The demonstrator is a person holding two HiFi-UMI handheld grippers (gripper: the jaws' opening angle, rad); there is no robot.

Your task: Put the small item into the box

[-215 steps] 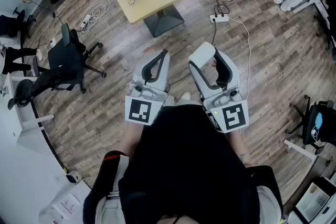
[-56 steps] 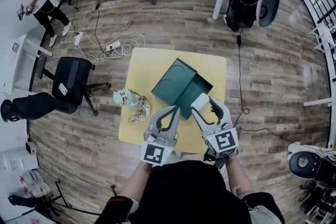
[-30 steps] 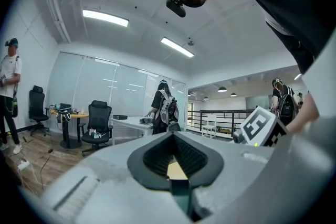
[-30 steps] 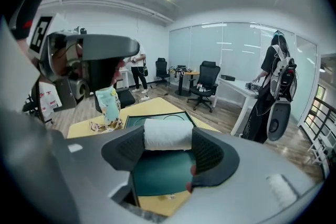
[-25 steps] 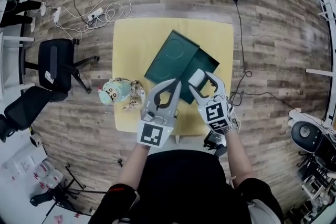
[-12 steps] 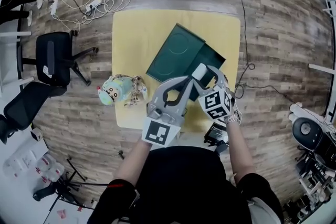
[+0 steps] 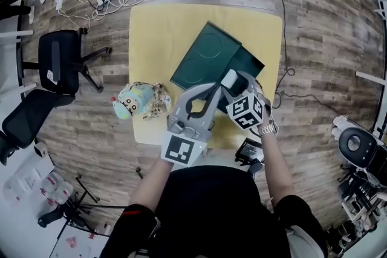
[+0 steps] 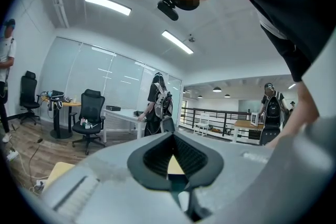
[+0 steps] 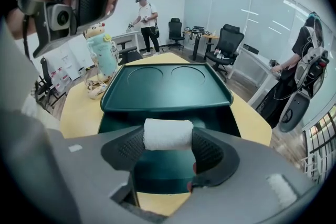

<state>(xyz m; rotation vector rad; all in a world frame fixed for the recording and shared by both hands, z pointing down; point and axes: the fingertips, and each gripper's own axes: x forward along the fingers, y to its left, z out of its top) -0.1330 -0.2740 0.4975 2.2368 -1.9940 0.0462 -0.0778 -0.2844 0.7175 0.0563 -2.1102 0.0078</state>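
A dark green box (image 7: 249,64) lies open on the yellow table (image 7: 151,27), its flat lid (image 7: 204,58) folded out to the left. My right gripper (image 7: 230,79) is shut on a small white rolled towel (image 9: 168,135) and points steeply down over the box's open tray (image 9: 223,119). The lid (image 9: 168,84) stretches away beyond the roll. My left gripper (image 7: 211,90) hovers just left of the right one, above the table's near edge. Its fingertips meet with nothing between them. In the left gripper view it (image 8: 172,136) looks level across the room.
A pastel toy figure (image 7: 136,99) lies at the table's left edge, also in the right gripper view (image 9: 101,55). Black office chairs (image 7: 57,66) and white cables (image 7: 115,0) are on the wooden floor. A black device (image 7: 249,151) sits beside the table's near side. People stand in the room.
My right gripper has sunk toward the open box with the roll and tipped further down. The left gripper has stayed almost where it was.
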